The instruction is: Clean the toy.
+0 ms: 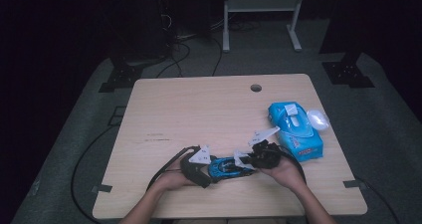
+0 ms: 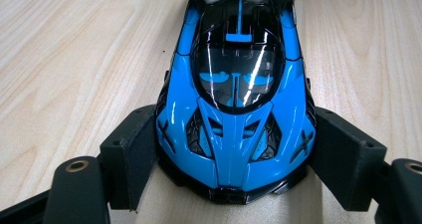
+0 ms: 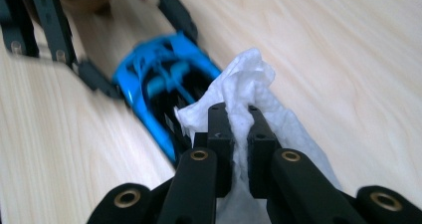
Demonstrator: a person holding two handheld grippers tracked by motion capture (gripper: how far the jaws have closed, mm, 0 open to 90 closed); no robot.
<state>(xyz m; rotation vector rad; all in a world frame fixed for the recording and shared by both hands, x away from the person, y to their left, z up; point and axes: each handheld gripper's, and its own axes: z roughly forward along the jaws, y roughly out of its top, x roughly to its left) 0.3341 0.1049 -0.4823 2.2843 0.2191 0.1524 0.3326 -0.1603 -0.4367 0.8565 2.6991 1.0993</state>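
1. High view: the blue toy car [image 1: 225, 168] lies at the table's [image 1: 199, 109] near edge between both grippers.
2. Left gripper view: the left gripper [image 2: 234, 154] clamps the car's nose.
3. Right gripper view: the right gripper [image 3: 241, 134] pinches a white wipe [image 3: 249, 79] touching the car's far end.

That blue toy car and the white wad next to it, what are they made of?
The toy car looks like glossy painted plastic or metal: light streaks glint off its body and dark windscreen. The white wad looks like soft, matte tissue or a wet wipe, crumpled into folds.
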